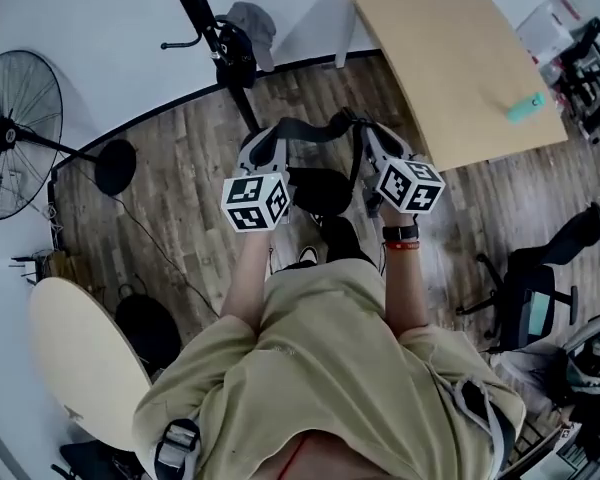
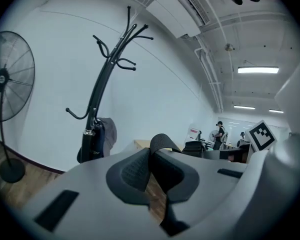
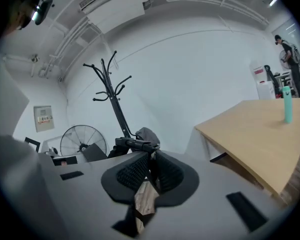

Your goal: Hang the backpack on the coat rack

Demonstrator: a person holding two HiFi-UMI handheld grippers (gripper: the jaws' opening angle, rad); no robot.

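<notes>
Backpack point(image 1: 318, 190) hangs between outstretched left gripper point(image 1: 270, 140), right gripper point(image 1: 372, 140).

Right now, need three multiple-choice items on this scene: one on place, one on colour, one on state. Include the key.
1. In the head view, where does the black metal coat rack stand relative to the light wooden table?
A. To its left
B. On top of it
C. To its right

2. What colour is the slim bottle on that table?
A. Red
B. Teal
C. Black

3. What state are the left tongs in?
A. Wide open, empty
B. Lying on the floor
C. Shut on the black backpack strap

Key: 1 A, the rack's pole stands left of the tabletop. 2 B, it shows teal against the wood. 3 C, the left gripper view shows the strap pinched between both pads.
</notes>
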